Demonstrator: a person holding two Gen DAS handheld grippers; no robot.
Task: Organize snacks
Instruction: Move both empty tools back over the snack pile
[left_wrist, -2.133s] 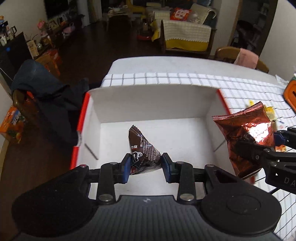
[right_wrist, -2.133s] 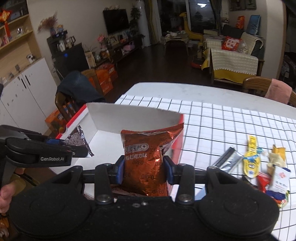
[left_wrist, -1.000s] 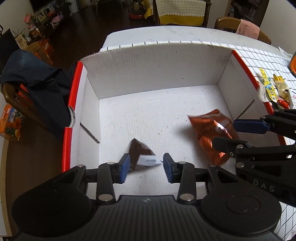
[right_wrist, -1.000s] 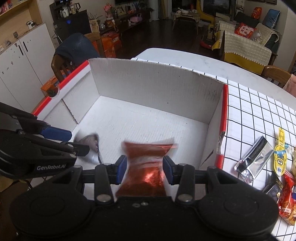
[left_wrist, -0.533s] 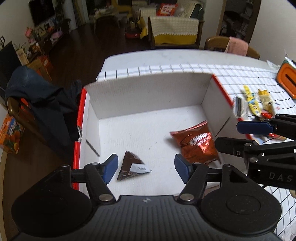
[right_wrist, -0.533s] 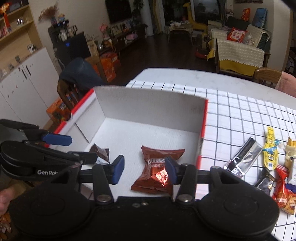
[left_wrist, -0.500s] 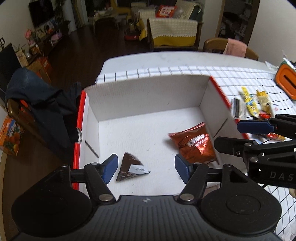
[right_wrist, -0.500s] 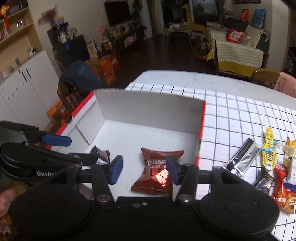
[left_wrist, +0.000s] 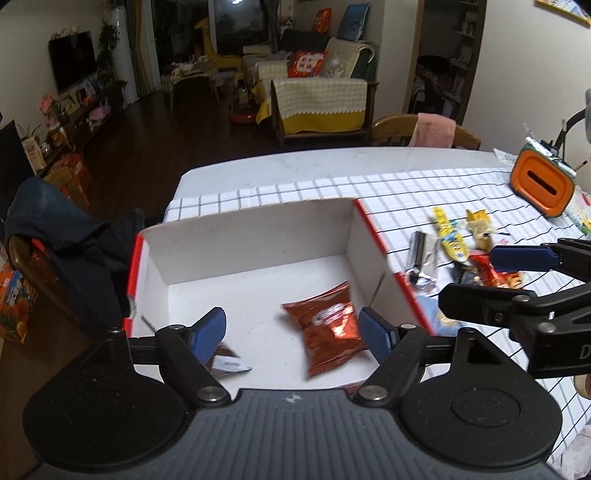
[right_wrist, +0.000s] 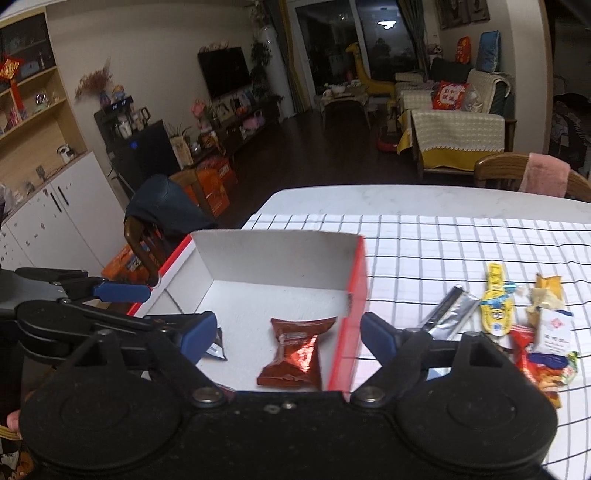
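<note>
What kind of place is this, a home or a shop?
Most likely a home, an open dining and living room: a sofa with a crocheted cover, a wall television, and a dining table with a checked cloth.

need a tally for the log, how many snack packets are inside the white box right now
2. A shiny red-brown foil packet lies on the white cardboard box floor near its right wall; a small dark brown triangular packet lies near the left, partly hidden behind a gripper finger. More may be hidden.
</note>
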